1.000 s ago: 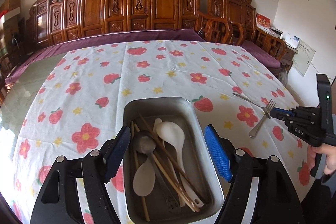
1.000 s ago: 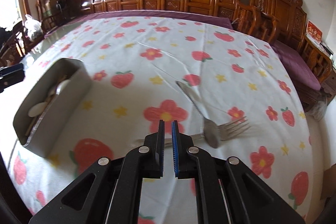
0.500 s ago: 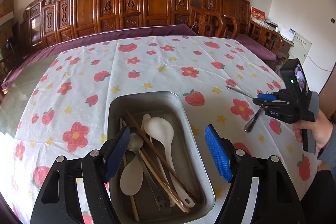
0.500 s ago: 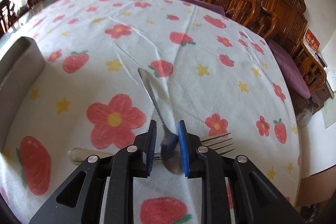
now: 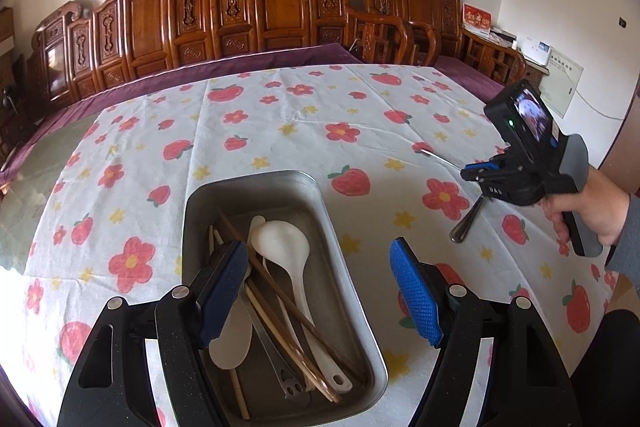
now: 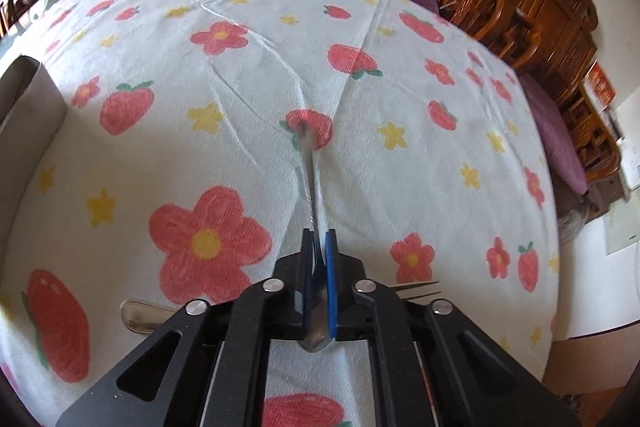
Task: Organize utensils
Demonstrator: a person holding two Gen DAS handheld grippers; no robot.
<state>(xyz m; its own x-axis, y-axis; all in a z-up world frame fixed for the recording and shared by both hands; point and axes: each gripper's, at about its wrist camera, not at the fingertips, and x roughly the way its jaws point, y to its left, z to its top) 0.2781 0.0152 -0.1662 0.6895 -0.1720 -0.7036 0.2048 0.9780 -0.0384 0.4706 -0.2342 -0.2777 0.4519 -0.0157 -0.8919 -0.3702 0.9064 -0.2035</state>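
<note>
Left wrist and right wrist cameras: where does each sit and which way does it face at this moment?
Left wrist: on the left gripper, jaws apart, above the metal tray of utensils, facing the carved chairs; the person's right hand shows.
Right wrist: on the right gripper, low over the tablecloth, looking along the spoon it clamps; the fork lies beneath.
Shared: tablecloth, tray, spoon, fork.

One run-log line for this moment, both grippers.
left gripper: open above metal tray | right gripper: shut on metal spoon | fork: on tablecloth beneath right gripper
</note>
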